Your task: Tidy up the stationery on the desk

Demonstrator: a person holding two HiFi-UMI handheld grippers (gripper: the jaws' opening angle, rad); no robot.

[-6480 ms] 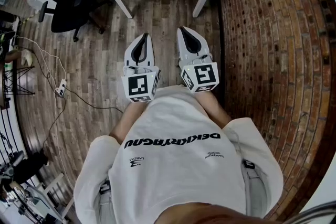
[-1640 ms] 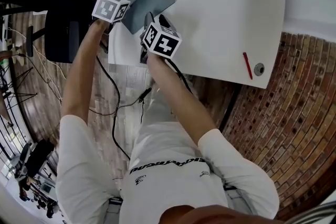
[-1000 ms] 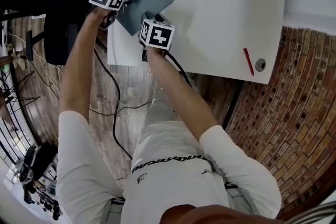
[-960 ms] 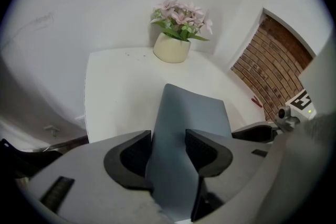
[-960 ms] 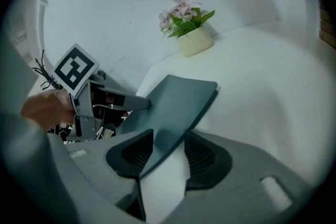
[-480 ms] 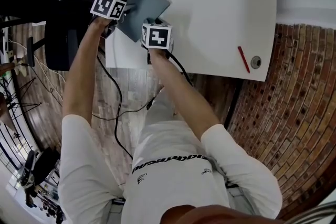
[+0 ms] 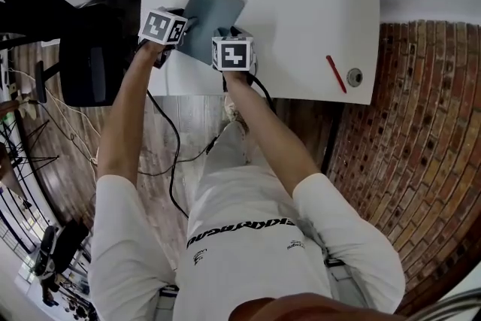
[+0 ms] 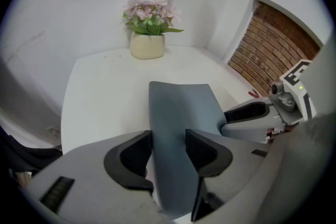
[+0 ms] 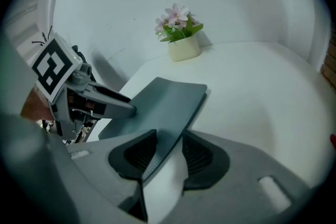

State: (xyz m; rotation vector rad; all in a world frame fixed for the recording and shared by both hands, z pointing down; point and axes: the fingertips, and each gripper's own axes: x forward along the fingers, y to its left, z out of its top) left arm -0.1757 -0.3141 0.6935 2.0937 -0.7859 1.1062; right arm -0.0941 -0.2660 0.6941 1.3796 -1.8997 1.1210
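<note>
A grey notebook (image 7: pixel 213 15) lies near the left front corner of the white desk (image 7: pixel 301 4). My left gripper (image 7: pixel 183 25) grips its left edge; in the left gripper view the cover (image 8: pixel 178 107) fills the gap between both pads, one being (image 8: pixel 139 152). From the front, my right gripper (image 7: pixel 228 36) has the notebook's near corner (image 9: pixel 168 102) between its pads, which touch it. Those jaws closed in on it and have just eased slightly. A red pen (image 7: pixel 335 74) and a small round object (image 7: pixel 355 77) lie at the desk's right front corner.
A pot of pink flowers (image 8: pixel 148 34) stands at the back of the desk by the white wall. A black office chair (image 7: pixel 90 49) stands left of the desk. A brick wall (image 7: pixel 421 146) runs along the right. Cables (image 7: pixel 169 154) trail over the wooden floor.
Both grippers and the notebook have shifted to the right across the desk, away from its left edge. The right gripper has rolled and its jaws have narrowed on the notebook's corner.
</note>
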